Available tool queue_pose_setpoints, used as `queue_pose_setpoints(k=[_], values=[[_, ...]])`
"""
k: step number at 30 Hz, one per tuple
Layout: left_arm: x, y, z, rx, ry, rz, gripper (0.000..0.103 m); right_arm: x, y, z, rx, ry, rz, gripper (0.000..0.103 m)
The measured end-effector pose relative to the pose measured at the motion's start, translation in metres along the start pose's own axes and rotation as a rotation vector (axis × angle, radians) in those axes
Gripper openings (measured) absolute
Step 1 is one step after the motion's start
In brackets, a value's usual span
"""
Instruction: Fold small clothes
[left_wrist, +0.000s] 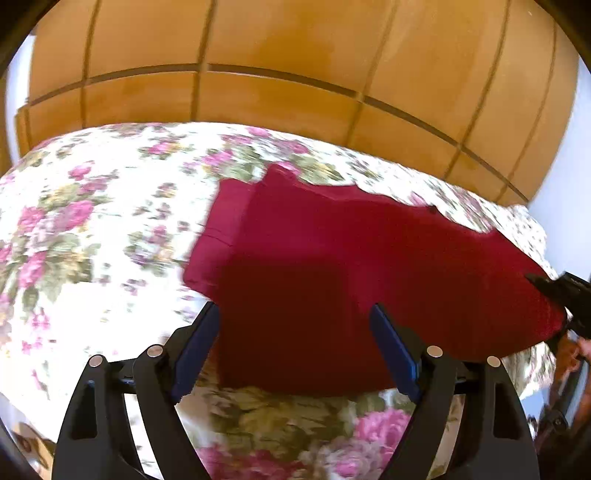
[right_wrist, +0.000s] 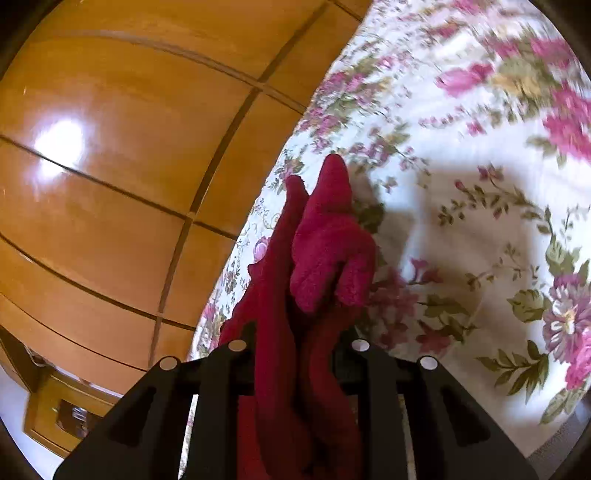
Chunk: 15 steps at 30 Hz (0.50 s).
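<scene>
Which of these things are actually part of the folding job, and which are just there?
Part of the job:
- dark red knitted garment
- left gripper, open above it
- right gripper, clamped on the garment's edge

Just there:
- floral bedspread
- glossy orange wooden wardrobe

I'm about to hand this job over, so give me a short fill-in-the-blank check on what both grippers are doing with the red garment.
1. The red garment lies on a bedspread printed with ____.
2. The right gripper is shut on the ____.
3. The left gripper has its jaws ____, with nothing held between them.
4. Behind the bed stands a wardrobe made of ____.

Missing words: flowers; red garment; open; wood
</scene>
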<state>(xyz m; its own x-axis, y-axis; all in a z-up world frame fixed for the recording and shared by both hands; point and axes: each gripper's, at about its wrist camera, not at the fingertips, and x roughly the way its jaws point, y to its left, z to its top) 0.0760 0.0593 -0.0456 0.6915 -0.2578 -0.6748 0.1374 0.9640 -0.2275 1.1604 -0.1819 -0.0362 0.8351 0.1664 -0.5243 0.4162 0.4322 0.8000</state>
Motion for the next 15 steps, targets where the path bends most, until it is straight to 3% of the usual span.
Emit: queue_pose_setpoints(k=[7,15], values=[[-0.008,0.038,0.013,-0.096,-0.027,0.047,0.085,-0.006,0.056,-0.006,-0.078,-0.016,-0.003,0.019],[-0.005,0.084,0.021,-0.229,0.000,0.125,0.085,0.003,0.142,-0.035,-0.270,-0.032,0.020,0.020]])
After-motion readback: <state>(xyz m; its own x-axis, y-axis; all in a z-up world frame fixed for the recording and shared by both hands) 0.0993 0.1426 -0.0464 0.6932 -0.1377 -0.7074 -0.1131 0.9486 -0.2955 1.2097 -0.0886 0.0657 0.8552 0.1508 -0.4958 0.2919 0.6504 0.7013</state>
